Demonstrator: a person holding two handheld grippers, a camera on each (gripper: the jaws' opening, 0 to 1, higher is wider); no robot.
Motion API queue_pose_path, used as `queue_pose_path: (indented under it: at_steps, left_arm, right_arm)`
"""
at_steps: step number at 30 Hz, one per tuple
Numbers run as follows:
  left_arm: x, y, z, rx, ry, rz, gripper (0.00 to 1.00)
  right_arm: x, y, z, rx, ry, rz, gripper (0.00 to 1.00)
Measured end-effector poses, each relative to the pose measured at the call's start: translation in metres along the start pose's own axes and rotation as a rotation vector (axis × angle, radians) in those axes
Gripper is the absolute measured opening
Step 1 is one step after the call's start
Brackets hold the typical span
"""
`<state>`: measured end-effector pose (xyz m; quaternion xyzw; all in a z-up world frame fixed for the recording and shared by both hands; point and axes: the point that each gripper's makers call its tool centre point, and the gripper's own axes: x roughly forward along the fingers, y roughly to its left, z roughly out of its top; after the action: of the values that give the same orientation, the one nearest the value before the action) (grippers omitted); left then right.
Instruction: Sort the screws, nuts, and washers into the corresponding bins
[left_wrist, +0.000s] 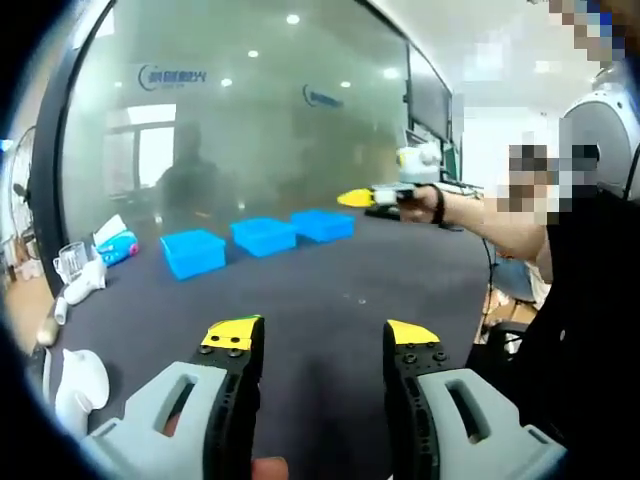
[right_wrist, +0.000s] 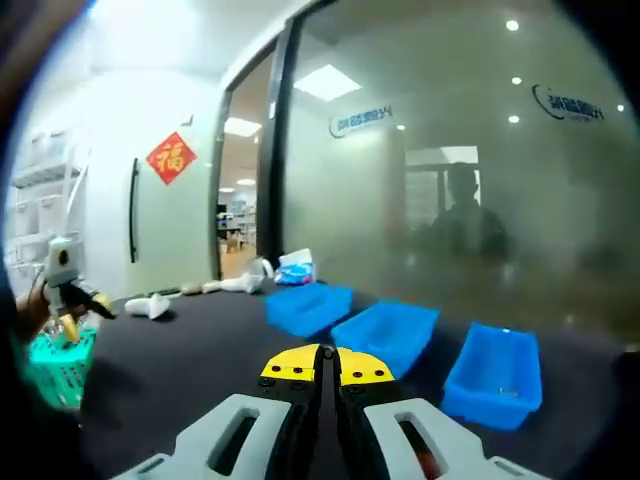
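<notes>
Left claw (left_wrist: 324, 340) spread, level above table (left_wrist: 330, 290); right claw (right_wrist: 327, 365) pressed together, facing bins (right_wrist: 385, 335)

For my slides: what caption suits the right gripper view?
Shut gripper held above a dark table, facing three blue bins.

Three blue plastic bins stand in a row on the dark table, left of centre in the left gripper view: the left bin (left_wrist: 193, 251), the middle bin (left_wrist: 264, 235) and the right bin (left_wrist: 324, 224), all open on top.
</notes>
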<state>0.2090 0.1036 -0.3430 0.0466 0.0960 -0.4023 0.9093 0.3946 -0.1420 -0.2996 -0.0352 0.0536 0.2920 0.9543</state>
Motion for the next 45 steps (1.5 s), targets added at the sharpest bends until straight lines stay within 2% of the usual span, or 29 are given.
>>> queue_pose_path:
  at_steps: [4,8,13,22,30,32,34,36,45]
  left_arm:
    - [0.001,0.002,0.002,-0.003,-0.006,0.002,0.46]
    - [0.002,0.001,0.002,-0.003,-0.009,0.002,0.46]
    - [0.002,0.002,0.003,-0.006,-0.012,0.006,0.46]
    - [0.0,0.002,0.003,-0.008,-0.015,0.016,0.46]
    - [-0.003,0.004,0.005,-0.011,-0.023,0.03,0.46]
    - [-0.003,0.004,0.004,-0.011,-0.023,0.032,0.46]
    - [-0.004,0.004,0.004,-0.013,-0.023,0.035,0.46]
    - [-0.005,0.004,0.004,-0.013,-0.023,0.038,0.46]
    - [-0.006,0.005,0.003,-0.014,-0.026,0.038,0.46]
  right_arm:
    - [0.034,-0.022,0.01,0.002,0.011,-0.031,0.02]
    - [0.061,-0.035,0.021,0.064,0.014,-0.033,0.02]
    - [0.094,-0.048,0.028,0.038,0.032,-0.067,0.02]
    - [0.137,-0.06,0.015,-0.06,0.119,-0.104,0.02]
    - [0.153,-0.057,-0.002,-0.09,0.171,-0.104,0.03]
    - [0.154,-0.055,-0.005,-0.109,0.172,-0.105,0.04]
    - [0.155,-0.054,-0.008,-0.136,0.177,-0.106,0.11]
    - [0.155,-0.053,-0.009,-0.141,0.179,-0.102,0.19]
    - [0.137,-0.041,-0.012,-0.153,0.169,-0.086,0.2]
